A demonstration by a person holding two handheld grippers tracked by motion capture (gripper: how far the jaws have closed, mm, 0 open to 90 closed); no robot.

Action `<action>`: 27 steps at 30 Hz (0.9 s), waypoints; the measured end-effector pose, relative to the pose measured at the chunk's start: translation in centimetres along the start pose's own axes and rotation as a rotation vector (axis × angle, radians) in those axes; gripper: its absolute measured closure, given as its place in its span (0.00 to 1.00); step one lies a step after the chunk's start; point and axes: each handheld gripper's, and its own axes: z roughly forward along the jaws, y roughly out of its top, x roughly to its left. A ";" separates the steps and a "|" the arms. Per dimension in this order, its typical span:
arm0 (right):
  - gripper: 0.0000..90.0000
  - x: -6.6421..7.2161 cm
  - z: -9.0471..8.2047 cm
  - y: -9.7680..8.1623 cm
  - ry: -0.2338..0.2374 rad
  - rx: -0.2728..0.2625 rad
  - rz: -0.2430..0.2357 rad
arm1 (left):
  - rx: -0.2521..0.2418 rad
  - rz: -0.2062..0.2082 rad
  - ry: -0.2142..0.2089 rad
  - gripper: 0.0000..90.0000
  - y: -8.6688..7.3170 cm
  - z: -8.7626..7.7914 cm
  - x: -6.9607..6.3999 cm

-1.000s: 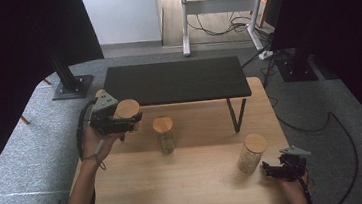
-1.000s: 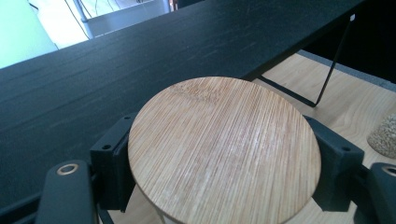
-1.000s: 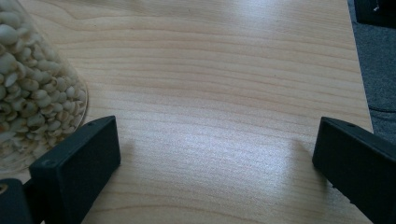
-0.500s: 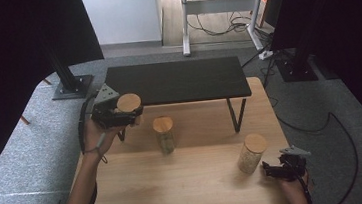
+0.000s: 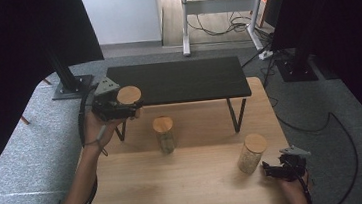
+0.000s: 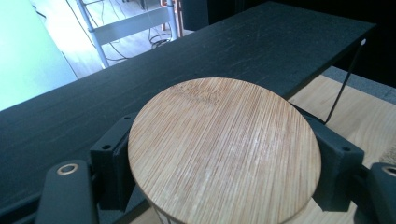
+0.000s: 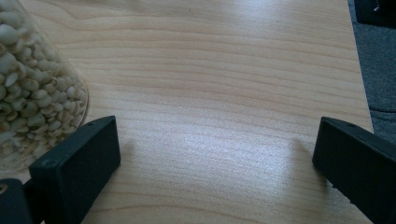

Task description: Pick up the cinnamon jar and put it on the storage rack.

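My left gripper [image 5: 132, 106] is shut on a glass jar with a round bamboo lid [image 5: 129, 94], held in the air by the left end of the black shelf [image 5: 177, 80]. In the left gripper view the lid [image 6: 224, 149] sits between both black jaws, with the shelf top [image 6: 140, 88] just behind it. A second bamboo-lidded jar [image 5: 164, 134] stands in the middle of the wooden table [image 5: 176, 183]. A third jar [image 5: 252, 153], full of pale beans, stands at the right. My right gripper [image 5: 275, 170] rests open on the table beside it; the beans jar [image 7: 32, 88] lies left of its jaws.
The black shelf on thin metal legs spans the back of the table. A grey couch [image 5: 19, 163] runs along the left side. Cables [image 5: 337, 127] trail over the grey carpet at the right, and a desk frame [image 5: 220, 13] stands behind.
My left gripper has lifted the jar and carried it to the right and slightly up, toward the shelf's left end. The right gripper has stayed put.
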 end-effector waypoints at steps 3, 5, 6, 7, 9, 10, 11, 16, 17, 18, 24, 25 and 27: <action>0.01 0.0 0.0 0.0 0.000 0.000 0.000 | -0.005 -0.002 0.003 0.26 0.3 0.3 0.2; 0.01 0.0 0.0 0.0 0.000 0.000 0.000 | -0.007 -0.003 0.003 0.26 0.5 0.5 0.3; 0.01 0.0 0.0 0.0 0.000 0.000 0.000 | -0.008 -0.003 0.004 0.26 0.5 0.6 0.4; 0.01 0.0 0.0 0.0 0.000 0.000 0.000 | -0.007 -0.001 0.007 0.26 0.6 0.7 0.5; 0.01 0.0 0.0 0.0 0.000 0.000 0.000 | -0.011 -0.001 0.012 0.26 0.8 0.9 0.6; 0.01 0.0 0.0 0.0 0.000 0.000 0.000 | -0.010 -0.002 0.013 0.26 0.9 1.1 0.7; 0.01 0.0 0.0 0.0 0.000 0.000 0.000 | -0.011 -0.003 0.014 0.26 0.9 1.2 0.8; 0.01 0.0 0.0 0.0 0.000 0.000 0.000 | -0.009 0.001 0.029 0.26 1.2 1.9 1.1; 0.01 0.0 0.0 0.0 0.000 0.000 0.000 | -0.011 0.000 0.033 0.26 1.3 2.0 1.3; 0.01 0.0 0.0 0.0 0.000 0.000 0.000 | -0.012 -0.001 0.035 0.26 1.3 2.1 1.3; 0.01 0.0 0.0 0.0 0.000 0.000 0.000 | -0.009 -0.001 0.055 0.26 1.5 2.8 2.0; 0.01 0.0 0.0 0.0 0.000 0.000 0.000 | -0.008 -0.003 0.057 0.26 1.5 3.0 2.1; 0.01 0.0 0.0 0.0 0.000 0.000 0.000 | -0.008 -0.005 0.065 0.26 1.6 3.2 2.3</action>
